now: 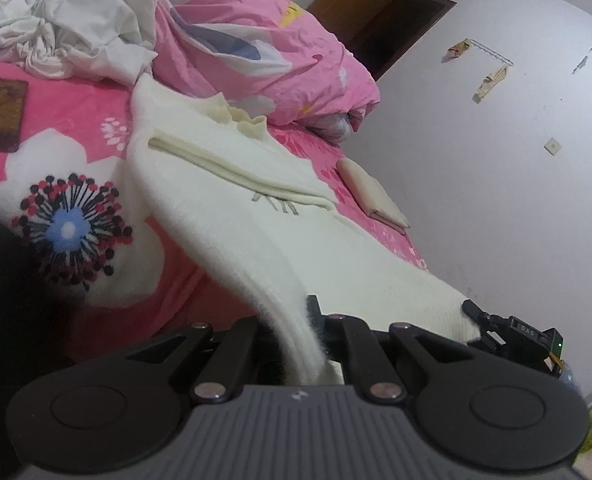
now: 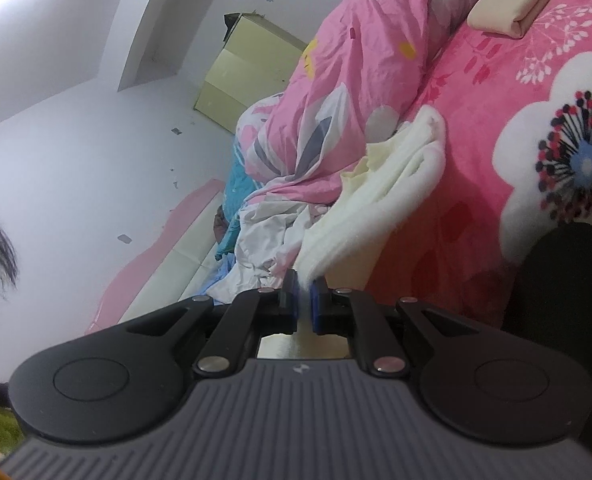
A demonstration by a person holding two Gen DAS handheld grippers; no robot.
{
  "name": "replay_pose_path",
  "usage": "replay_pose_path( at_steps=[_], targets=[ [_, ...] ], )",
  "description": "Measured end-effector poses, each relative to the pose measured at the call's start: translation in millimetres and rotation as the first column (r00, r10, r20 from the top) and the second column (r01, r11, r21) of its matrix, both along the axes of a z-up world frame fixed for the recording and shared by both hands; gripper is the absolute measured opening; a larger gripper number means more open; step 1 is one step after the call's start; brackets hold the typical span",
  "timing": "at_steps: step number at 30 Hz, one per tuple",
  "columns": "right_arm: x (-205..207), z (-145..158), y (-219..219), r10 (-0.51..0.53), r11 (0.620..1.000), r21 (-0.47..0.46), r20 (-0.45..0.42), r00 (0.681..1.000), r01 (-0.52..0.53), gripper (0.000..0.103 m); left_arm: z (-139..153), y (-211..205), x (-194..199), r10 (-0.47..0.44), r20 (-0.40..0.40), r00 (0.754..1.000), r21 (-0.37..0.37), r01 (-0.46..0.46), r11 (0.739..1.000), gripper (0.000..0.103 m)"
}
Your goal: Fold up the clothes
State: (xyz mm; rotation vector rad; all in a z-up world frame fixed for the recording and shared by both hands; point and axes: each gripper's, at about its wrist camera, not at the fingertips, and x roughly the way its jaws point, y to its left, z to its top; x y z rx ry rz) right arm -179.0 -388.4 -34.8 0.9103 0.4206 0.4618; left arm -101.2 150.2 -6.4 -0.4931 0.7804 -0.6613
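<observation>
The left gripper [image 1: 309,320] is clamped on the hem of a cream knit sweater [image 1: 232,184], lifting that edge off the pink floral bedspread [image 1: 96,104]. A folded beige cloth [image 1: 371,194] lies near the bed's far edge, and a crumpled white garment [image 1: 68,20] sits beside a pink duvet [image 1: 264,48].

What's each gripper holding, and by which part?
Both hold the cream-white fuzzy knit sweater: left gripper on its bottom hem, right gripper on the hem's other corner.

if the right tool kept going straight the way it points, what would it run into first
Probably the cream sweater the right tool already pinches; just past it, the crumpled white clothes beside the pink quilt. Depth is hard to judge.
</observation>
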Motion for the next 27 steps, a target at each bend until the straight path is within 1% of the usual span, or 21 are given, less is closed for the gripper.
replay_pose_path(
  at_steps=[2,5,8,13,17,19,23,25,27],
  targets=[
    [2,-7,-1,-0.005,1.000,0.011,-0.023,1.000,0.006,0.005,-9,1,3,0.000,-0.026,1.000,-0.009,0.000,1.000,0.004],
    [6,-15,-2,-0.004,1.000,0.016,-0.060,0.998,0.005,0.005,-21,0,5,-0.002,-0.059,0.998,0.010,0.002,1.000,0.004],
    [7,-18,-1,0.002,1.000,0.022,-0.074,0.997,-0.001,0.005,-27,2,4,0.000,-0.074,0.997,0.012,0.000,1.000,0.004],
    [5,-19,-1,-0.001,1.000,-0.003,-0.093,0.996,0.001,0.005,-34,5,4,-0.009,-0.090,0.996,0.015,0.010,1.000,0.004],
    [-1,-26,-3,-0.010,0.999,-0.032,-0.130,0.991,0.006,0.005,-50,1,4,-0.032,-0.135,0.990,0.045,0.039,0.998,0.005],
    [-3,-33,-2,-0.018,0.998,-0.067,-0.156,0.988,0.007,0.005,-60,0,7,-0.036,-0.162,0.986,0.060,0.046,0.997,0.005],
    [-5,-50,-4,-0.042,0.993,-0.117,-0.226,0.973,0.016,0.005,-79,-2,15,-0.052,-0.202,0.978,0.096,0.072,0.993,0.005],
    [-6,-55,-4,-0.052,0.989,-0.150,-0.258,0.965,0.013,0.006,-87,-3,19,-0.059,-0.230,0.971,0.124,0.089,0.988,0.005],
    [-5,-59,-5,-0.057,0.985,-0.175,-0.286,0.957,0.006,0.008,-94,-2,24,-0.074,-0.269,0.960,0.127,0.111,0.986,0.006]
  ],
)
